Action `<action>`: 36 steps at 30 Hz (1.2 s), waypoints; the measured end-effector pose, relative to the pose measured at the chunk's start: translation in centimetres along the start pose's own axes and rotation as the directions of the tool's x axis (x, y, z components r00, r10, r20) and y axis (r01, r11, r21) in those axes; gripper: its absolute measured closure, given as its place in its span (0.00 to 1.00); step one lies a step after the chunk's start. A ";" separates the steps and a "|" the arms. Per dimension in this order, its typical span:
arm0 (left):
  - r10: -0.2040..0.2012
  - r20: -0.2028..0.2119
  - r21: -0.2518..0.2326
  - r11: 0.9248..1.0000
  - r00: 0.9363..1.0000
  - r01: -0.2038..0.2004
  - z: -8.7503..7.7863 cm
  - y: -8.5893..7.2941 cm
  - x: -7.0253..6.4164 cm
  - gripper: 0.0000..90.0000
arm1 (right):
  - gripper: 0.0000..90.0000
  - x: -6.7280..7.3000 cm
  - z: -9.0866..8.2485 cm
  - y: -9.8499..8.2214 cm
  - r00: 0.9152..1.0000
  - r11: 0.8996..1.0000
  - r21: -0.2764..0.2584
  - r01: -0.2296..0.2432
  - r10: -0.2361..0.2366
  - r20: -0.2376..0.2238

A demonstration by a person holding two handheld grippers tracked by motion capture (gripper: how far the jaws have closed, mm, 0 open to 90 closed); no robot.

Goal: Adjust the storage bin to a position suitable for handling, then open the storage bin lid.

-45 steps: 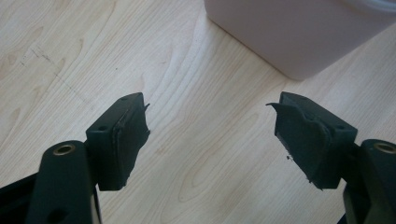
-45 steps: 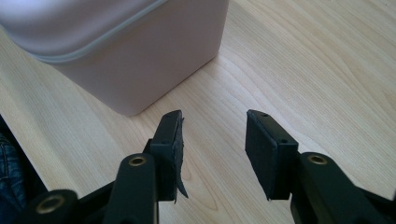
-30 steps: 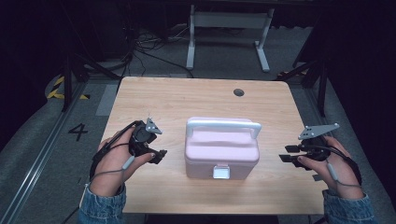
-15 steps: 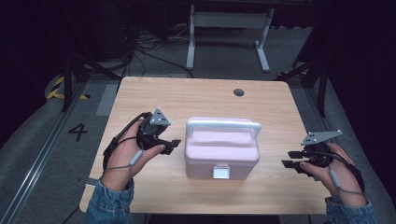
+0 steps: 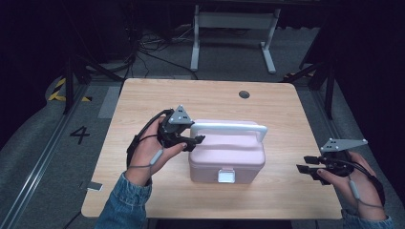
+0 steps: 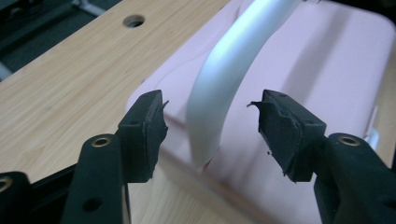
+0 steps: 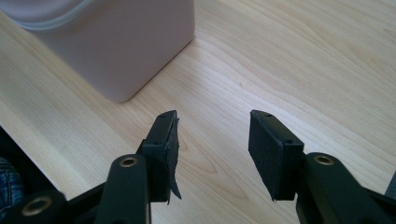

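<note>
Pink box: set mid-table, latch side toward the person.
Handle: now straddled at its left end by the left gripper; jaws just closing, not yet touching.
Right gripper: held wide, apart.
Meaning: handle grasp is judged imminent.

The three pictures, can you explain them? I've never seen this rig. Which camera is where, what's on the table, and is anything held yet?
No robot here: a person holds a pair of tongs in each hand. The high view looks down on the wooden table from the person's side. The other two views come from cameras riding on each pair of tongs, looking along their black jaws.

On the table stands a pink box with a white handle and a white front latch.

The left tongs straddle the handle's end; their jaws have just been closing, but gaps show on both sides, so nothing is gripped. The right tongs are open over bare wood beside the box.
</note>
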State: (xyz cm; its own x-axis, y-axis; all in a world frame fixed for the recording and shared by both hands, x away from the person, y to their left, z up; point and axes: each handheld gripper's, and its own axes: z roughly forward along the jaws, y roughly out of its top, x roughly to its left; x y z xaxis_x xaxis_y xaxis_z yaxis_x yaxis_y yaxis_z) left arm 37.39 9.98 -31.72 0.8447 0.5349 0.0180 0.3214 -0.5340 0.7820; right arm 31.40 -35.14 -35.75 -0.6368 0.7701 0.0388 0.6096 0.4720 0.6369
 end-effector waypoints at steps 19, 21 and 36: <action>0.061 -0.108 -0.100 0.992 0.992 -0.071 0.8 1.1 -0.9 0.71 | 0.60 0.2 1.6 0.8 0.999 0.999 -0.033 0.004 -0.005 -0.032; 0.046 -0.114 -0.126 0.990 0.992 -0.061 0.9 1.2 -0.7 0.71 | 0.60 0.1 1.6 0.8 1.000 0.999 -0.038 0.003 -0.004 -0.028; 0.039 -0.158 -0.173 0.983 0.987 -0.067 0.9 1.9 0.0 0.72 | 0.65 0.4 1.1 1.1 0.999 0.993 -0.115 0.021 -0.025 -0.035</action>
State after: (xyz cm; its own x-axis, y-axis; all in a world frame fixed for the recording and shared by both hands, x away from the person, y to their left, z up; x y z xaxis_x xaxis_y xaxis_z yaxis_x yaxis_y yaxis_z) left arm 38.38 8.34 -30.84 0.7788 0.6099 0.1467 0.1856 -0.4473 0.8749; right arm 32.29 -33.86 -35.87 -0.6676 0.7429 0.0495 0.5379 0.4353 0.7219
